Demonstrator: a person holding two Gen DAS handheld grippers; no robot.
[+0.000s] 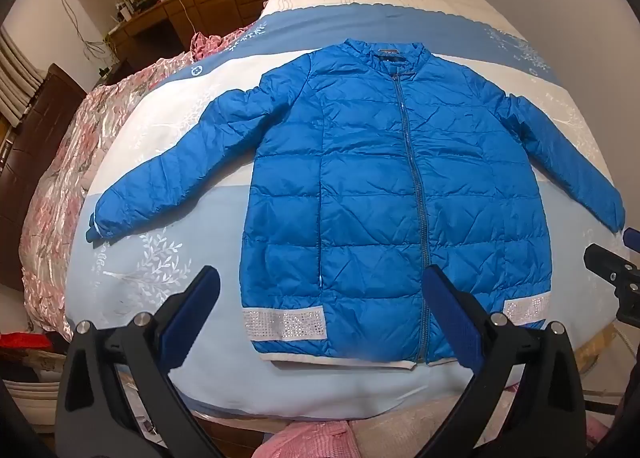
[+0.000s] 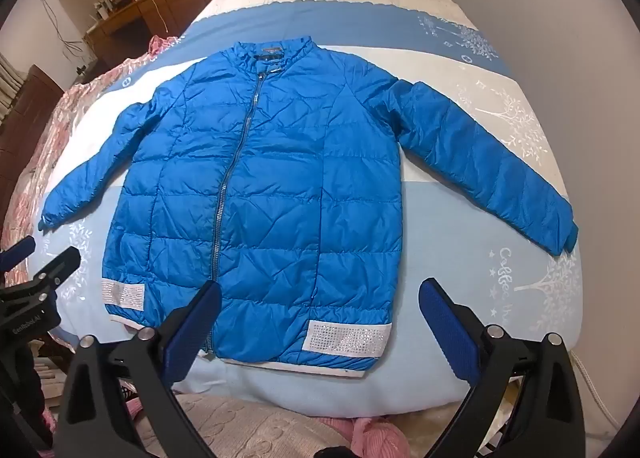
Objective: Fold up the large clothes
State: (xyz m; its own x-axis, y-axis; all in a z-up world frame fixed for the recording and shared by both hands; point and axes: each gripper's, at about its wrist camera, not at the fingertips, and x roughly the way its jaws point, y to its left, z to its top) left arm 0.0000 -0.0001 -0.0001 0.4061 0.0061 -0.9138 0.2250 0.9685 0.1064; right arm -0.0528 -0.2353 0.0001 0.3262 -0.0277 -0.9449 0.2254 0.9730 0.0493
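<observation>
Evidently no fold is made yet: the blue jacket lies flat, sleeves spread, mid-bed, with the left gripper and right gripper both released, holding nothing.

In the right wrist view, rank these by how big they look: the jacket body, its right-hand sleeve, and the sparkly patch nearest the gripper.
1. Jacket body, by far the largest.
2. Sleeve on the right.
3. Sparkly patch, smallest, though it lies nearest the camera, and the fisheye enlarges it somewhat.
</observation>
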